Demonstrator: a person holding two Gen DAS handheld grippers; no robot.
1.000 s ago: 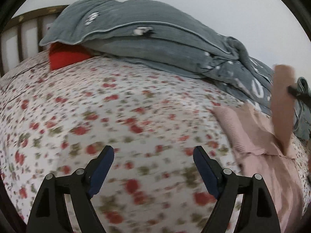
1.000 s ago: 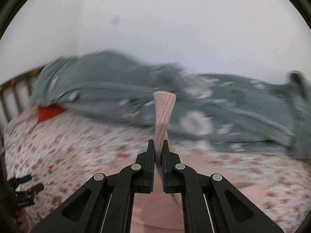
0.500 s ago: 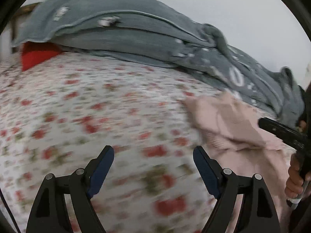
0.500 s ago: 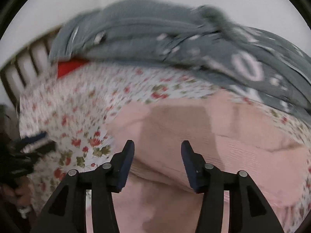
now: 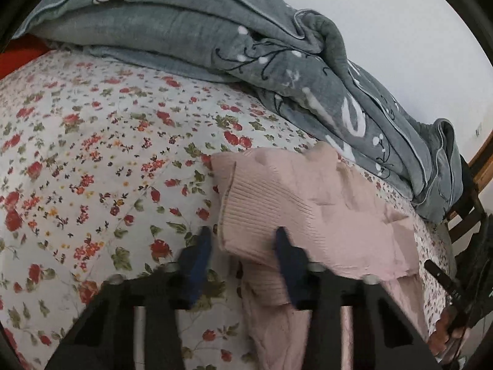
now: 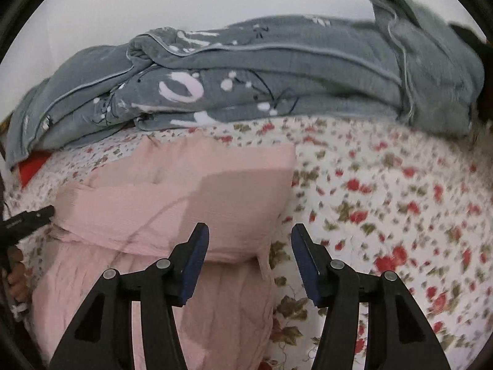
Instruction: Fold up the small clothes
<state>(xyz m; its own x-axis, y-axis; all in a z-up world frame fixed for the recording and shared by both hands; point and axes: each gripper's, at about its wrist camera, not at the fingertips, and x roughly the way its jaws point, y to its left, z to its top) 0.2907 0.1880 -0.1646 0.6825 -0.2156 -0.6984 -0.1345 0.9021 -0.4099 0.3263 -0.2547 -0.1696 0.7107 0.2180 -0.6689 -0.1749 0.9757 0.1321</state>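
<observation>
Your left hand-held gripper [image 5: 243, 256] nearer: spread fingers straddle pink garment [image 5: 311, 209] ribbed edge, nothing clamped. Right hand-held gripper [image 6: 250, 259] released, at opposite corner.

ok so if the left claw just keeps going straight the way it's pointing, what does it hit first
Most likely the pink knit garment: its ribbed edge already lies between the open fingers of the left claw. Depth is unclear, so it may be touching already. Beyond it lies the grey quilt.

Floral bedsheet [image 5: 92, 160], rumpled grey quilt [image 6: 277, 71], plain white wall [image 5: 400, 30]
</observation>
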